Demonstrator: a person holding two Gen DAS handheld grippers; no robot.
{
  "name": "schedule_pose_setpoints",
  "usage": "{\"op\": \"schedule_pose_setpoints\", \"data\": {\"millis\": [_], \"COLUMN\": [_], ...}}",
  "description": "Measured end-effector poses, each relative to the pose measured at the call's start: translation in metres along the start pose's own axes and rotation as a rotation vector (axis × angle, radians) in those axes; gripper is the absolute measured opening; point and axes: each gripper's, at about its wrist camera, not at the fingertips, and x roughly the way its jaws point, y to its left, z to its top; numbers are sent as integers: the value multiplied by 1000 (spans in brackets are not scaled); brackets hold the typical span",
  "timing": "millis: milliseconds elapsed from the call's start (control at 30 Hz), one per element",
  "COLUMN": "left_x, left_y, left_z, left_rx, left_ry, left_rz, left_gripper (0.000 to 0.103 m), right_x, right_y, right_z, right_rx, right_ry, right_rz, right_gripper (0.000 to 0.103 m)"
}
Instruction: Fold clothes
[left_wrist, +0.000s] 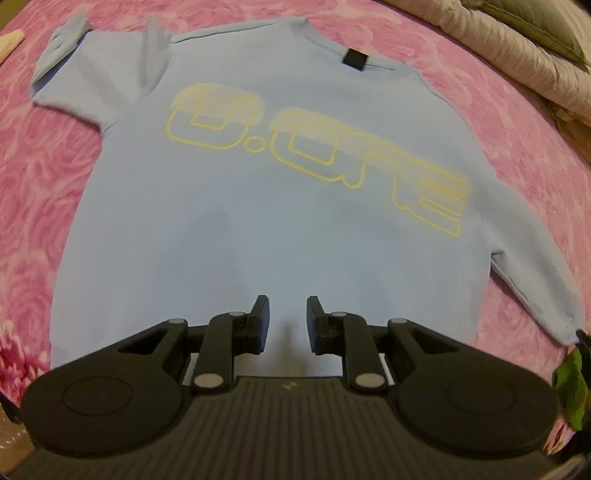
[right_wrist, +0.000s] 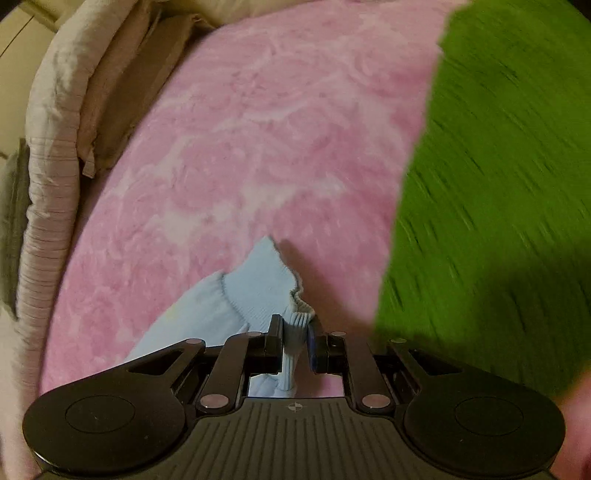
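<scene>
A light-blue sweatshirt (left_wrist: 258, 229) with yellow outlined lettering lies flat, front up, on a pink bedspread (left_wrist: 51, 192). My left gripper (left_wrist: 286, 308) hangs just above the lower middle of its body, pointing steeply down. Its jaws stand apart with nothing between them. In the right wrist view the ribbed cuff (right_wrist: 264, 277) of the right sleeve bunches between the pads of my right gripper (right_wrist: 295, 325), which is shut on it. That sleeve (left_wrist: 535, 266) runs out to the right edge of the left wrist view. The other sleeve (left_wrist: 70, 62) lies at the upper left, blurred.
A grey quilt and a pillow (left_wrist: 524, 40) are piled along the far right edge of the bed, also seen as the grey quilt (right_wrist: 51, 155). A large blurred green fabric (right_wrist: 491, 206) fills the right side of the right wrist view. The pink bedspread (right_wrist: 258, 129) stretches ahead.
</scene>
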Motion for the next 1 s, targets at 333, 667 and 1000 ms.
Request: {"op": "schedule_pose_setpoints", "data": {"millis": [333, 667, 1000], "left_x": [1, 29, 92], "left_y": [-3, -69, -241], "left_z": [-8, 49, 152], "left_rx": [25, 183, 809], "left_ry": [11, 19, 11], "left_rz": [-21, -151, -317], "left_gripper": [17, 17, 27], "right_x": [-19, -16, 20], "right_y": [-5, 23, 8], "right_z": [-26, -2, 15], "right_rx": [-158, -300, -319], "right_ry": [136, 94, 161], "right_rz": [-113, -75, -6], "right_gripper": [22, 44, 44]}}
